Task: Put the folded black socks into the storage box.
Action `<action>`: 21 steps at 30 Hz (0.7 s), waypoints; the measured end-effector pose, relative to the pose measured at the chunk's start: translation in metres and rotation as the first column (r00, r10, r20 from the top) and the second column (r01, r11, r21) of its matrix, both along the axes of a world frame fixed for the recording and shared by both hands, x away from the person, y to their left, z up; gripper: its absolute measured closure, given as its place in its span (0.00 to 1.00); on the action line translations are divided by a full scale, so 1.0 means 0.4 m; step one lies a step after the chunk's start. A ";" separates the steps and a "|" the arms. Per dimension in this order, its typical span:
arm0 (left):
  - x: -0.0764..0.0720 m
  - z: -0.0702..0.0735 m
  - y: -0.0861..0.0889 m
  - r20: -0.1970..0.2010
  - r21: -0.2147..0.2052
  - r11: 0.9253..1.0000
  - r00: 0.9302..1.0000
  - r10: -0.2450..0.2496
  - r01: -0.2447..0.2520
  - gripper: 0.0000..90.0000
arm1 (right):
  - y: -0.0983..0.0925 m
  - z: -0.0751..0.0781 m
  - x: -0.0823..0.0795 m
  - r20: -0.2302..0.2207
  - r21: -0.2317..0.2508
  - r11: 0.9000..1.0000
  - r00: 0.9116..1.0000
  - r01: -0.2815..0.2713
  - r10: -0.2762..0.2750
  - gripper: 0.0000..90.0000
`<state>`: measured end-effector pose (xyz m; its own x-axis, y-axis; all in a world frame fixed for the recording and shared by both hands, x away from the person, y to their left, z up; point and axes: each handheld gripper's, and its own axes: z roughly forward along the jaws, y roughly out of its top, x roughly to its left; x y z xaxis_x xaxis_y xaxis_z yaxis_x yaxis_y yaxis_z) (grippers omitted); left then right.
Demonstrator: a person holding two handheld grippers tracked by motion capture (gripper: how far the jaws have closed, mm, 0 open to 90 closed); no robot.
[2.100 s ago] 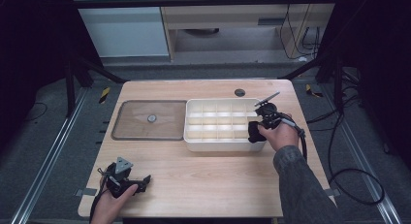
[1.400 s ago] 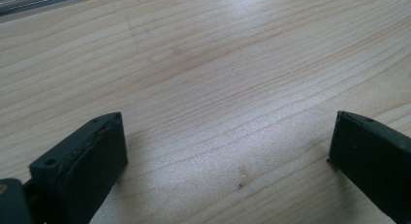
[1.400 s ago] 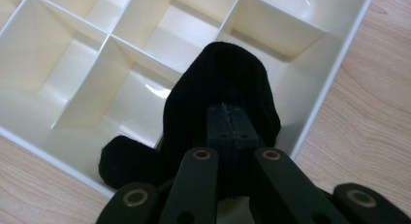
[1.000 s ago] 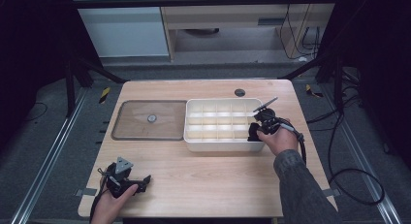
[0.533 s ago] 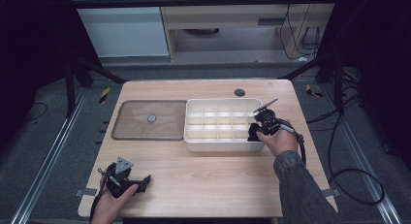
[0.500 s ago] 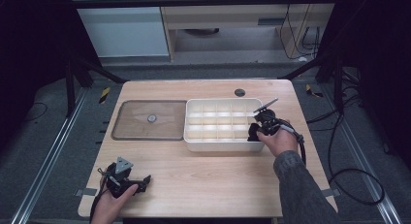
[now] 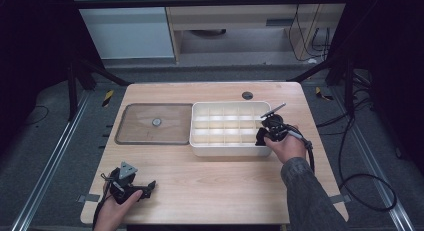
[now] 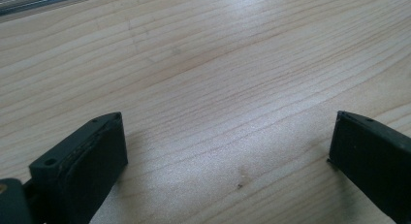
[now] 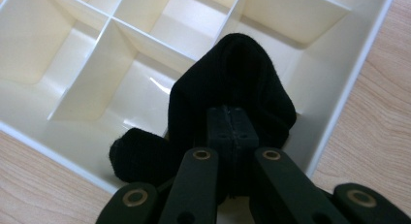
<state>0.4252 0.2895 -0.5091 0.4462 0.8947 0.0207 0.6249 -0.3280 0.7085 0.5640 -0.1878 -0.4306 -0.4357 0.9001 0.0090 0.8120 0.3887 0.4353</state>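
I see a white plastic box with many small square pockets (image 7: 227, 128) sitting on the pale wooden table (image 7: 220, 181). In the high view every pocket I can see looks bare, except at the near right corner. There my right gripper (image 7: 263, 134) holds a soft black piece of cloth (image 9: 232, 103), maybe a sock. In the right gripper view the two black jaws are pressed tight together on the cloth. The cloth bulges up over the jaw tips, and a rounded bit of it sticks out to the left, low down by the box's near wall. It hangs in the corner pocket, just inside the white rim. I cannot tell if it touches the bottom of the pocket.

To the left of the box, touching its side, lies a flat clear lid with a small round knob in the middle (image 7: 155, 123).

My left gripper (image 8: 228, 151) is down at the near left corner of the table, well apart from the box. Its jaws stand wide apart over bare wood, with nothing between them.
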 end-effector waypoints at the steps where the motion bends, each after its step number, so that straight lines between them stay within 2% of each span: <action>1: 0.000 0.000 0.000 0.000 0.000 1.000 1.000 0.000 0.000 0.00 | 0.000 -0.001 0.000 -0.001 0.001 1.000 1.000 0.001 -0.001 1.00; 5: 0.000 0.000 0.000 -0.002 0.002 1.000 1.000 0.000 0.000 0.00 | -0.001 -0.004 -0.001 0.005 -0.002 1.000 1.000 -0.004 0.004 1.00; 17: 0.000 0.000 0.000 -0.002 0.002 1.000 1.000 0.000 0.000 0.00 | -0.002 -0.011 0.004 -0.029 0.013 1.000 1.000 0.010 -0.010 1.00; 21: 0.000 0.000 0.000 -0.002 0.002 1.000 1.000 0.000 0.000 0.00 | 0.002 -0.014 0.007 -0.040 0.001 1.000 0.999 0.009 -0.009 1.00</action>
<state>0.4252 0.2895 -0.5089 0.4466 0.8944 0.0217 0.6259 -0.3297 0.7068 0.5667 -0.1872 -0.4362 -0.4269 0.9039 0.0272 0.8321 0.3808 0.4033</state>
